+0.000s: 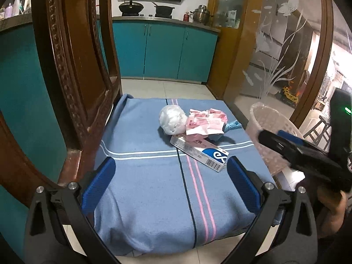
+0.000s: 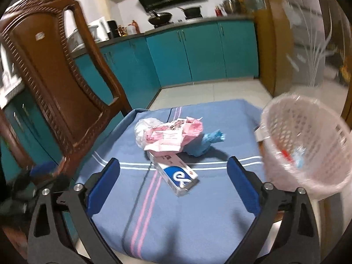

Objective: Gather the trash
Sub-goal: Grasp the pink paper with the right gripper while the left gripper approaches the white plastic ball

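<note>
While both grippers hover with fingers spread and empty, trash lies on the blue cloth.
Box (image 2: 175, 172), pink wrapper (image 2: 173, 135), white wad (image 1: 172, 120) clustered mid-cloth (image 1: 154, 187); basket (image 2: 308, 145) at right.

A blue cloth (image 1: 154, 176) with white, pink and dark stripes covers the seat of a brown chair (image 1: 72, 66), and the trash lies on it in one little heap. There is a white crumpled ball (image 1: 172, 120), a pink crumpled wrapper (image 1: 204, 122) touching it, a blue crumpled bit (image 2: 206, 143) just beside the wrapper, and a long white and blue box (image 1: 200, 153) with one end tucked under the pink wrapper
</note>
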### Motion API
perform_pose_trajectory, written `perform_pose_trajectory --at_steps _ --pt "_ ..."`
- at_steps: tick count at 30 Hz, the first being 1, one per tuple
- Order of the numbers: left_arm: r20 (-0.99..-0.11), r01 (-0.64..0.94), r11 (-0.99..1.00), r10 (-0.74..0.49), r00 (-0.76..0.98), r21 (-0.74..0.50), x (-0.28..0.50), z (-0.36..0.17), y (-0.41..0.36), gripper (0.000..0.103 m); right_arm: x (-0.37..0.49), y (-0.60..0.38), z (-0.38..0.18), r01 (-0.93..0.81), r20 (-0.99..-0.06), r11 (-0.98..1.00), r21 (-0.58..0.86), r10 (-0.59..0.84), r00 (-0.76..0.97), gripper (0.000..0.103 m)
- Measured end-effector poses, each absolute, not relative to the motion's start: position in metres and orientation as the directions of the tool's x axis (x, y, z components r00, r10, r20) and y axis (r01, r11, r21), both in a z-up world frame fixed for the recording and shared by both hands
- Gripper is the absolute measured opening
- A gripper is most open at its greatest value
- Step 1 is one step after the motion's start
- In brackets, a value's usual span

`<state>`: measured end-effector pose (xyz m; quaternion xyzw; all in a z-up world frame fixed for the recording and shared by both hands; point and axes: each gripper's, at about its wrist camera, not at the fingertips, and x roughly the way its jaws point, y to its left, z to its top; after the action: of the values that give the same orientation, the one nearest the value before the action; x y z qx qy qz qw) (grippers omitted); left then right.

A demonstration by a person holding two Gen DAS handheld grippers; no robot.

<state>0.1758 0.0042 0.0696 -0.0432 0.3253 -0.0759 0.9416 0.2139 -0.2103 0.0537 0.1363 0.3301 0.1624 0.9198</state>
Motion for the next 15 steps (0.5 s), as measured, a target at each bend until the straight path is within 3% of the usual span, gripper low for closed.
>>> perform_pose_trajectory --at_steps 9,13,15 --pt "-0.617 0.103 0.986 -0.163 0.77 -0.131 0.18 0.062 0.008 0.101 0.295 -0.21 -0.004 -0.013 -0.563 0.714 0.7 0.563 0.605 0.066" --pt "-0.621 0.104 0.987 -0.156 0.768 -0.121 0.182 0.058 0.007 0.101 0.315 -0.211 -0.031 0.072 -0.523 0.593 0.802 0.64 0.563 0.048" --pt "-0.624 0.1 0.988 -0.154 0.766 -0.12 0.183 0.056 0.007 0.101 0.32 -0.21 -0.04 0.088 -0.509 0.557 0.826 0.669 0.542 0.034"
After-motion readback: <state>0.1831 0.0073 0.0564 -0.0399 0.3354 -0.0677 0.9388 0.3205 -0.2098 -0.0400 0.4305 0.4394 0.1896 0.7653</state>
